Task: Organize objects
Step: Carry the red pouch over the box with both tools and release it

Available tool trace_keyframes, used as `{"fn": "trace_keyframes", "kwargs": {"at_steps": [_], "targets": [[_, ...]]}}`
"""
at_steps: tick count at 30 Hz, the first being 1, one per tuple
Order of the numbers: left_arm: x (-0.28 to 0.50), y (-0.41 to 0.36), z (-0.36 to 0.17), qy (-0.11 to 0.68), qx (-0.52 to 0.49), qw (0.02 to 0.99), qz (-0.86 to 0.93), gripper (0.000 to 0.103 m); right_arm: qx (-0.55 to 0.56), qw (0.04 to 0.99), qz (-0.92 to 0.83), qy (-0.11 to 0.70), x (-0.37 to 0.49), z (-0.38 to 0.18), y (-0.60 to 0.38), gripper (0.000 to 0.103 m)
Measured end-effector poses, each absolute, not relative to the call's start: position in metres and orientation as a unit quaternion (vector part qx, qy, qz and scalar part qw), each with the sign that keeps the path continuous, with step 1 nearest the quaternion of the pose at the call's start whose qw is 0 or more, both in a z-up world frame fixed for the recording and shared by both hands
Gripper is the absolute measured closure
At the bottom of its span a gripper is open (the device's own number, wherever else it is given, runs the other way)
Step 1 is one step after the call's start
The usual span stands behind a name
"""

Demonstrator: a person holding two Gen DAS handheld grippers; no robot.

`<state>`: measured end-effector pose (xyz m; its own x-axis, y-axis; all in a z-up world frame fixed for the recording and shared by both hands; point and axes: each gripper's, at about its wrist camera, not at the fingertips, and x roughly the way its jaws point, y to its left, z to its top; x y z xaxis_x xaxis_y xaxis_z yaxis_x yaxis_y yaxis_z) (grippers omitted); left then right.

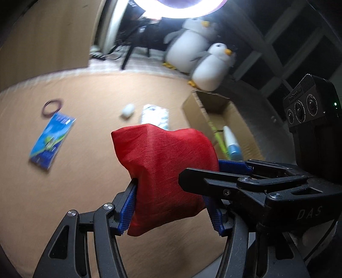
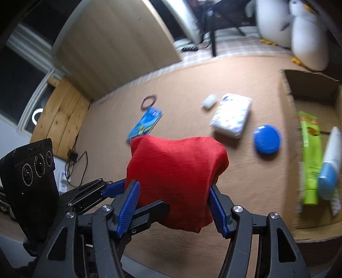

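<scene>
A red fabric pouch [image 1: 164, 171] is held above the tan table by both grippers. My left gripper [image 1: 173, 209] is shut on its lower part. My right gripper [image 2: 175, 205] is shut on the same pouch [image 2: 177, 175]; its arm crosses in from the right in the left wrist view. A cardboard box [image 1: 201, 113] stands to the right, holding a green tube [image 2: 310, 154] and a white and blue bottle [image 2: 330, 164]. On the table lie a blue packet [image 2: 145, 124], a purple ring [image 2: 149, 100], a small white object [image 2: 209, 100], a white printed pack [image 2: 232, 115] and a blue round lid [image 2: 267, 139].
Two plush penguins [image 1: 205, 55] sit beyond the table's far right corner. A wooden panel [image 2: 115, 49] leans at the far left. A chair and cables stand behind the table. A bright ring light [image 1: 177, 8] glares at the top.
</scene>
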<state>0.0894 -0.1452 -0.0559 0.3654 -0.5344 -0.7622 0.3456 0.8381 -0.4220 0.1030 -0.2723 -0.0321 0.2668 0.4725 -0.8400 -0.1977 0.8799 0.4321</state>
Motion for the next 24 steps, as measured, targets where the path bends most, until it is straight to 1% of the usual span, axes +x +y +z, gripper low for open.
{"fn": "trace_keyframes", "kwargs": {"at_steps": [11, 18, 24], "targets": [[0.121, -0.246, -0.028, 0.465, -0.065, 0.822, -0.321, 0.041, 0.141, 0.825, 0.159, 0.523, 0.111, 0.006, -0.359, 0.044], [0.144, -0.302, -0.026, 0.46, -0.054, 0.82, -0.336, 0.041, 0.144, 0.836, 0.129, 0.514, 0.125, 0.016, -0.405, 0.044], [0.162, -0.337, -0.035, 0.462, -0.048, 0.818, -0.34, 0.041, 0.146, 0.84, 0.108, 0.512, 0.141, 0.01, -0.435, 0.044]]}}
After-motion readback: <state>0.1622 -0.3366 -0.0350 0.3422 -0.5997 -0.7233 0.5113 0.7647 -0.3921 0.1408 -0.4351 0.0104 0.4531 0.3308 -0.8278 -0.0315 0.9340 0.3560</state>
